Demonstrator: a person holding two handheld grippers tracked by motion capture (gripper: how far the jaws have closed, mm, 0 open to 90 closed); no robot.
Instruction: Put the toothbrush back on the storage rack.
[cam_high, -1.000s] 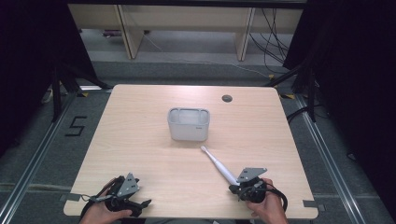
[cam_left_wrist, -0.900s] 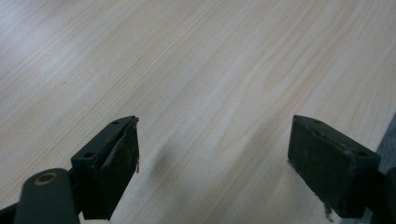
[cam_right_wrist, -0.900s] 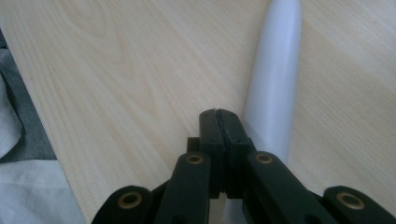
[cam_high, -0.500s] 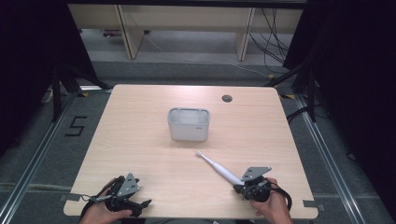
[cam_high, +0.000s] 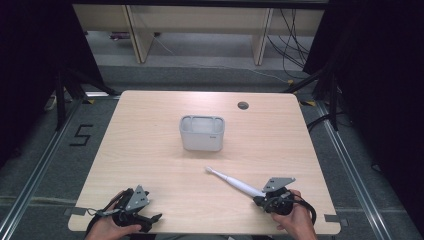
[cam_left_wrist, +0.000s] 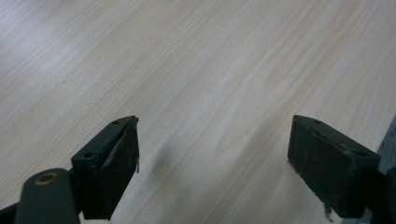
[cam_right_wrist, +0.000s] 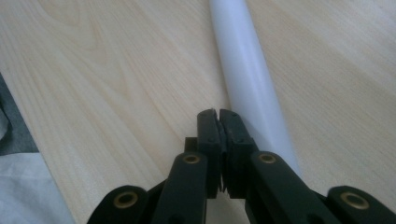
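Right gripper (cam_high: 261, 200) sits lower right of the high view, near the table's (cam_high: 150, 130) front edge. Its jaws are pressed together with nothing between them — in the right gripper view (cam_right_wrist: 218, 116) the two black tips meet and the white toothbrush (cam_right_wrist: 247, 88) handle runs just beside them on the right, not clamped. Log-wise the jaws have just cracked open a hair; the frames still read as closed.

Toothbrush (cam_high: 235, 181) lies flat on the wood in the lower centre-right of the high view, angled: brush head up-left toward frame centre, thick handle end down-right at the right gripper. Whether the handle touches the gripper body I cannot tell.

Left gripper (cam_high: 150, 220) is at the lower left of the high view, held in the person's hand by the table's front edge. Left gripper view (cam_left_wrist: 212, 158) shows the jaws spread wide over bare wood — released, holding nothing.

Grey bin (cam_high: 201, 132) stands upright at frame centre, well apart from both grippers and above the brush head.
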